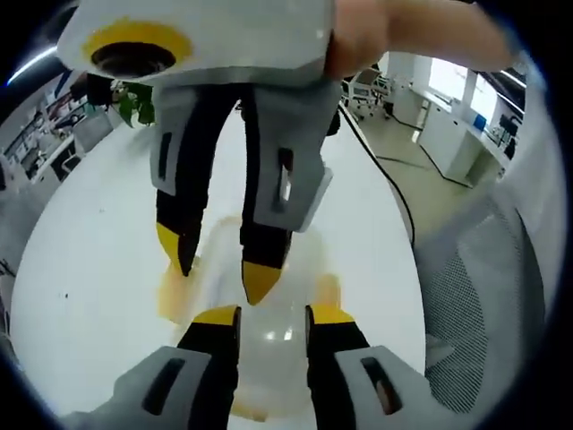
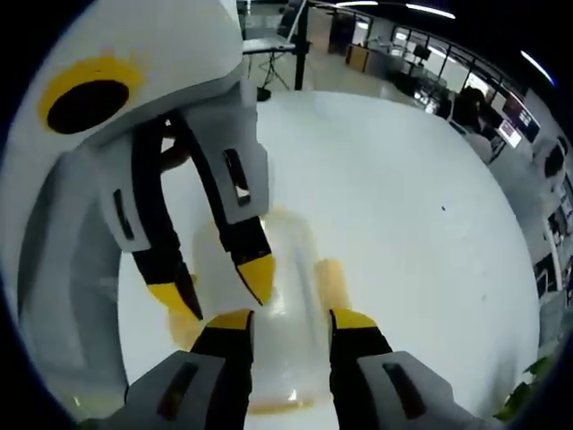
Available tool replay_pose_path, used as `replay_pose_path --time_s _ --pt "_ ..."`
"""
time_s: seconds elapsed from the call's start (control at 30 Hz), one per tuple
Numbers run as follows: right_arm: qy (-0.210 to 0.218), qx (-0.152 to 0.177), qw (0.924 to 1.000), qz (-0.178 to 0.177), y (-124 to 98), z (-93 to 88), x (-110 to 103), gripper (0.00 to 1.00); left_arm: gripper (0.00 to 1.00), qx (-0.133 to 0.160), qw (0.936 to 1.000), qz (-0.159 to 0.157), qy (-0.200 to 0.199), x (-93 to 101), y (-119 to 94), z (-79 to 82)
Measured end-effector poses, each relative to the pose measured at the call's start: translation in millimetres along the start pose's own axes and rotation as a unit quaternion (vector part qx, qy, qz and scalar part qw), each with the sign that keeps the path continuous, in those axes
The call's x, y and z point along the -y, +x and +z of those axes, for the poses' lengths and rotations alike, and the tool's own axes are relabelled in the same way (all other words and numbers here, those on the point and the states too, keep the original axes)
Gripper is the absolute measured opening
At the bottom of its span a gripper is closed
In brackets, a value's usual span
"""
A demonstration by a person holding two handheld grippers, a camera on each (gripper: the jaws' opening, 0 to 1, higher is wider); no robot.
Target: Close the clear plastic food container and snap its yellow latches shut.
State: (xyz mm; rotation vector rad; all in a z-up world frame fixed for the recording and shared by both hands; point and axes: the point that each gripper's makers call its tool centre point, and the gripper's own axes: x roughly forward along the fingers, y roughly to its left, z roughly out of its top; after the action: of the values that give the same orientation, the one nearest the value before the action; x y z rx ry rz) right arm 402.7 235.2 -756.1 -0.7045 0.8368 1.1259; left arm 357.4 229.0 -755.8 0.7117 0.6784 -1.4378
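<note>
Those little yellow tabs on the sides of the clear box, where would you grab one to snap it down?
Judging by its pose, take the yellow latch by its free outer edge, coming from the side of the clear container, not from above. It sticks out flat along the long wall, so pressing there should swing it down. Both the left hand-held gripper and the right hand-held gripper hover open over the lid.

Container (image 1: 269,331) on table (image 1: 89,269); both tools above.

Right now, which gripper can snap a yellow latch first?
Probably right: the right gripper has a jaw tip beside the side latch. The left gripper sits open over the container's middle.
</note>
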Motion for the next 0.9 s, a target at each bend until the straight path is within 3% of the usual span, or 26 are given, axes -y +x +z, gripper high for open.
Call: replay_pose_path --time_s 0.43,0.9 --pt "0.009 -0.003 0.9998 0.019 6 -1.5 5 0.38 0.38 0.001 1.0 -0.005 0.008 13.8 -2 -5.4" --pt "0.029 -0.007 0.9972 0.069 12 -1.5 5 0.38 0.38 -0.011 0.9986 0.041 0.032 13.7 3 -8.5"
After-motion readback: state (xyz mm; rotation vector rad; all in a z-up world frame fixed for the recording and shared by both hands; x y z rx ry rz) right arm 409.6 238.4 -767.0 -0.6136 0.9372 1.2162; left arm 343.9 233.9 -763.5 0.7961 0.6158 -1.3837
